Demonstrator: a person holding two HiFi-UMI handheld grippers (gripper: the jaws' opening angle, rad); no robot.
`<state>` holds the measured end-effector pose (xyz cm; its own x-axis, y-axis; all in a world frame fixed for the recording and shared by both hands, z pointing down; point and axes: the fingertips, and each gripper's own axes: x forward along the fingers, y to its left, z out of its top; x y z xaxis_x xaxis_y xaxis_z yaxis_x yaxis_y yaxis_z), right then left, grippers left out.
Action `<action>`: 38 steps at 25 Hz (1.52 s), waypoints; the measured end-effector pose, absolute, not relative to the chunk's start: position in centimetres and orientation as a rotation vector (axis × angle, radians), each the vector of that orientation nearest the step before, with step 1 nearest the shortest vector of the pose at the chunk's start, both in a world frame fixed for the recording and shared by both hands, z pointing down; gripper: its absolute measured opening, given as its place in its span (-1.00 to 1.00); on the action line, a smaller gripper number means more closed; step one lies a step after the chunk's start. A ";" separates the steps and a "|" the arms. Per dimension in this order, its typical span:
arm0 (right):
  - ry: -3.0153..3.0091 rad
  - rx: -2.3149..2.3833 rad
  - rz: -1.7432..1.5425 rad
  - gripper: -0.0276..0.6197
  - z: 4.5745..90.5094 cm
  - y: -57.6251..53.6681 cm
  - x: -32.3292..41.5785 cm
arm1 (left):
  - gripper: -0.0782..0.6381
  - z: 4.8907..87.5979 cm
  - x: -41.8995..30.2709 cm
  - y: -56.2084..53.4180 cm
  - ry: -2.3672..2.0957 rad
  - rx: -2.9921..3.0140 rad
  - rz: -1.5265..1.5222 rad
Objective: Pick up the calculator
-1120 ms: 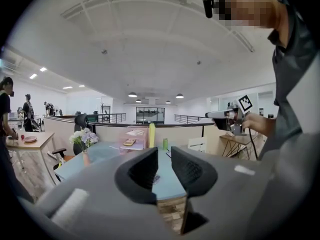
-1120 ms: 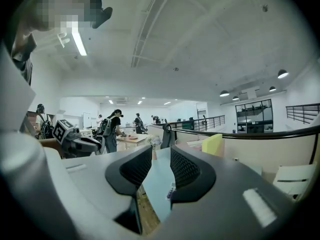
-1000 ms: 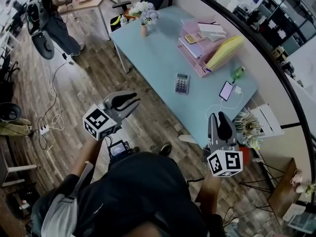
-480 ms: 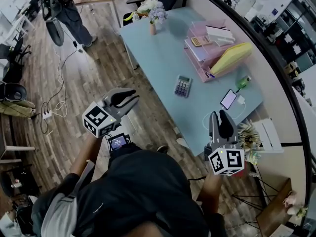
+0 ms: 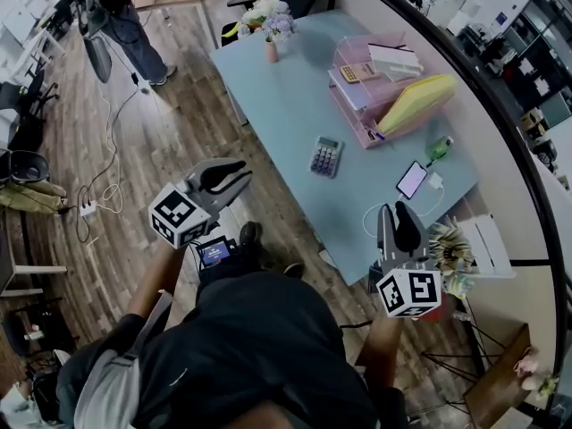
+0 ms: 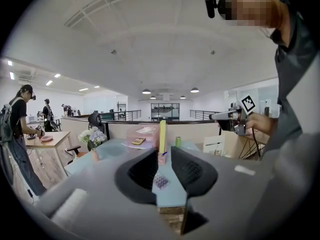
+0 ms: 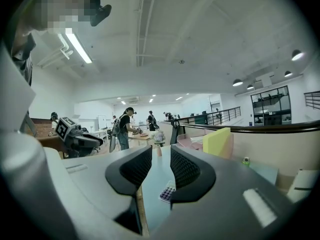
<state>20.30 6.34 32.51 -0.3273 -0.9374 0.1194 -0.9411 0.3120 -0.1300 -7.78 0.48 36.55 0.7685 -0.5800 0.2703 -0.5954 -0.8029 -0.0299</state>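
Blue desk [image 5: 286,96]: calculator [image 5: 326,156] untouched; left tool [image 5: 241,173], right tool [image 5: 399,209] level (jaws closed).

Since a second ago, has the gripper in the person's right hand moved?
Yes. The right gripper has come forward over the table, and its tips now lie closer to the phone than they did.

You face a pale blue desk [image 5: 277,96]. The calculator [image 5: 326,156] is grey with purple keys, the file tray [image 5: 362,129] pink, the folder [image 5: 413,101] yellow. The floor [image 5: 134,150] shows brown wood planks.
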 end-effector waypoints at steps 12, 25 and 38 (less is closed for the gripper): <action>-2.338 2.035 0.293 -0.62 32.4 5.3 21.8 | -0.38 36.4 -3.0 -7.2 -0.665 3.008 0.368; -2.155 2.228 0.308 -0.62 32.8 1.0 19.5 | -0.38 38.3 -1.6 -15.6 -0.372 3.012 0.356; -1.973 2.349 0.324 -0.62 33.0 -2.5 16.6 | -0.38 40.8 -1.3 -21.8 -0.156 3.014 0.383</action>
